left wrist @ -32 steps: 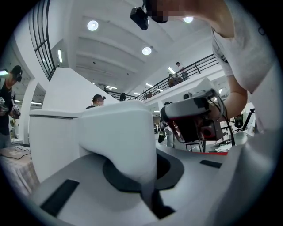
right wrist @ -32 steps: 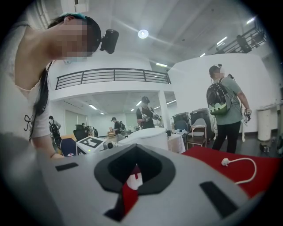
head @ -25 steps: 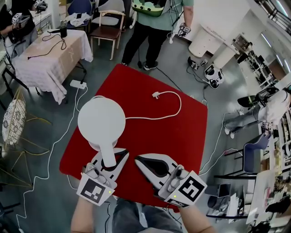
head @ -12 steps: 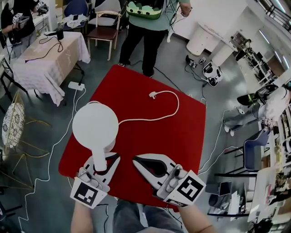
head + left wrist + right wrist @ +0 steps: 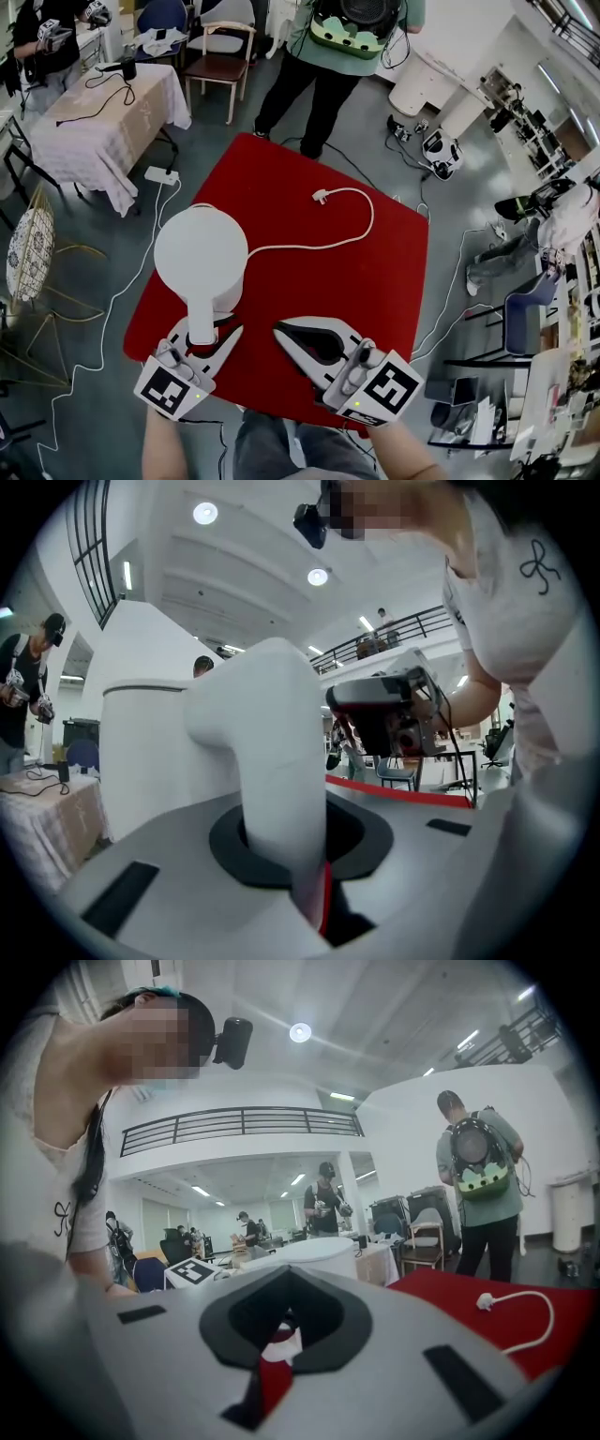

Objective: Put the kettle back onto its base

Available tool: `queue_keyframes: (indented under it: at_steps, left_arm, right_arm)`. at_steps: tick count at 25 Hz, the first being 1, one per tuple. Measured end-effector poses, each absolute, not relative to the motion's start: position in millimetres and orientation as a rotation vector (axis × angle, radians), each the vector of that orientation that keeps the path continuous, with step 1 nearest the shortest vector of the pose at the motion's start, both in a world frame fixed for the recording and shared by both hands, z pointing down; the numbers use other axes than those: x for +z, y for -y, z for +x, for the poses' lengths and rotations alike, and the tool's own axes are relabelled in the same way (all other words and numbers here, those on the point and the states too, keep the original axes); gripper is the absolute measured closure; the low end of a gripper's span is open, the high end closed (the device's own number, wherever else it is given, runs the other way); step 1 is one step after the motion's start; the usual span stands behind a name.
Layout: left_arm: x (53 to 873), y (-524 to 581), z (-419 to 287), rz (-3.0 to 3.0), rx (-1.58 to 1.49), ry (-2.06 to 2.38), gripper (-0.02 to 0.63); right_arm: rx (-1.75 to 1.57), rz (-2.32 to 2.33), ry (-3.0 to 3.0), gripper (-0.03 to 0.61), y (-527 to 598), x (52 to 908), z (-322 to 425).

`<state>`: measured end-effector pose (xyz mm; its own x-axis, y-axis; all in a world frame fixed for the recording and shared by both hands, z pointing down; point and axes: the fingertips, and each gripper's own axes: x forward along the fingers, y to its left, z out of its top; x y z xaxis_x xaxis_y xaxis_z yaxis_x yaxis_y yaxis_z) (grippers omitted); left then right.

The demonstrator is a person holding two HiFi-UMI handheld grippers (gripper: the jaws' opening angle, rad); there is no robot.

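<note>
A white kettle (image 5: 200,251) stands upright on the left half of the red table (image 5: 347,272). Its base is hidden beneath it; a white cord (image 5: 356,234) runs out from under it. The kettle's handle (image 5: 201,323) points toward me and sits between the jaws of my left gripper (image 5: 208,328). Those jaws are opening, with a dark gap beside the handle (image 5: 277,780) in the left gripper view. My right gripper (image 5: 281,328) rests just right of the handle, shut and holding nothing. In the right gripper view the kettle (image 5: 305,1252) shows past the right gripper (image 5: 286,1274).
The cord ends in a loose plug (image 5: 320,195) lying on the table. A person (image 5: 328,56) stands at the table's far edge. A cloth-covered table (image 5: 94,122), a chair (image 5: 220,61) and a power strip (image 5: 161,174) are at the back left.
The kettle and my left gripper have shifted a little to the left. The left jaws have spread slightly around the handle. The right gripper has stayed put.
</note>
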<state>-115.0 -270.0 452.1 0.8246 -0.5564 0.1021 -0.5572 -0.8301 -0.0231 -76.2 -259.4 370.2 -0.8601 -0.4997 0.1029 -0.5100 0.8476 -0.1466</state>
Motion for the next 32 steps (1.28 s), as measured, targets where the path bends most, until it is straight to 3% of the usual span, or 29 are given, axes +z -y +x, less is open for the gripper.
queue_keyframes:
  at_steps: [4, 21, 29, 31, 32]
  left_arm:
    - [450.3, 261.5, -124.7, 2.992, 0.173, 0.815, 0.480]
    - [451.3, 248.0, -188.9, 2.869, 0.416, 1.171, 0.465]
    - [438.1, 220.3, -218.9, 2.724, 0.198, 1.400, 0.463]
    - [431.5, 211.3, -214.9, 2.724, 0.183, 1.442, 0.482]
    - [427.1, 207.9, -211.5, 2.724, 0.173, 1.462, 0.527]
  right_arm:
    - [0.263, 0.796, 2.963, 0.572, 259.5, 371.3, -79.9]
    - [0.231, 0.702, 3.016, 0.572, 248.2, 357.6, -95.6]
    - [0.209, 0.659, 3.040, 0.572, 231.8, 350.3, -91.0]
    - [0.204, 0.642, 3.050, 0.572, 228.0, 347.2, -93.3]
    - [0.202, 0.631, 3.055, 0.572, 225.2, 345.7, -94.9]
